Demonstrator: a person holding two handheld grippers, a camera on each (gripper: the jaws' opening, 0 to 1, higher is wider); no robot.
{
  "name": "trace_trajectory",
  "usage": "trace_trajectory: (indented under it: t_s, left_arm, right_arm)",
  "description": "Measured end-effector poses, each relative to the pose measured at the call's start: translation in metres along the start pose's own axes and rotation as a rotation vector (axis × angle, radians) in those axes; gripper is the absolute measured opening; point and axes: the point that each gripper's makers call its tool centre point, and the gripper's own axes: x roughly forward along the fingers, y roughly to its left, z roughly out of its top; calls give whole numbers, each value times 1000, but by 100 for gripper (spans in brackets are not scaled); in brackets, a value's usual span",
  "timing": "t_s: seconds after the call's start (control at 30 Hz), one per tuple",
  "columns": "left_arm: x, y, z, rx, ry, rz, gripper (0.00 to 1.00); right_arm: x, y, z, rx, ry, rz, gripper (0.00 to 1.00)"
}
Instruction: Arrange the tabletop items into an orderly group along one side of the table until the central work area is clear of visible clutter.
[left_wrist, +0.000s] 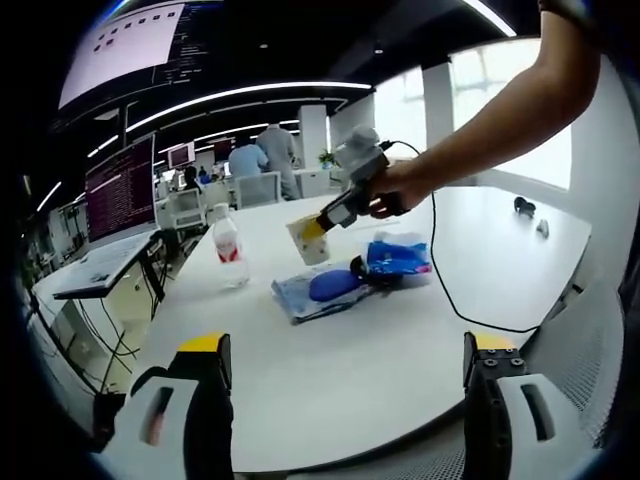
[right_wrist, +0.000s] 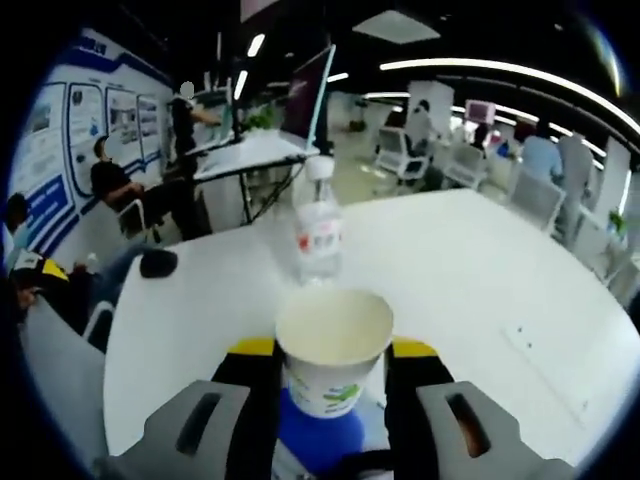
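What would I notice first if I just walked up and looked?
Probably the paper cup, gripped between the right gripper and held above the white table. Beyond it stands a water bottle. Below the cup, blue packets lie heaped mid-table.

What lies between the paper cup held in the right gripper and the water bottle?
Bare white table. In the right gripper view, the paper cup, clamped by the right gripper, sits short of the water bottle, with nothing between them.
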Motion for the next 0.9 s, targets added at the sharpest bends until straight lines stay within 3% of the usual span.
trace_trajectory:
  t_s: [0.13, 0.73, 0.9]
  left_arm:
    - [0, -1, -1, 6, 5, -2, 96]
    - [0, 0, 0, 3, 3, 6, 94]
    - [0, 0, 2, -2, -12, 3, 95]
  right_arm:
    - [-5, -5, 6, 28, -65, -37, 36]
    - [2, -23, 5, 39, -97, -97, 36]
    - [5, -19, 5, 65, -101, -105, 36]
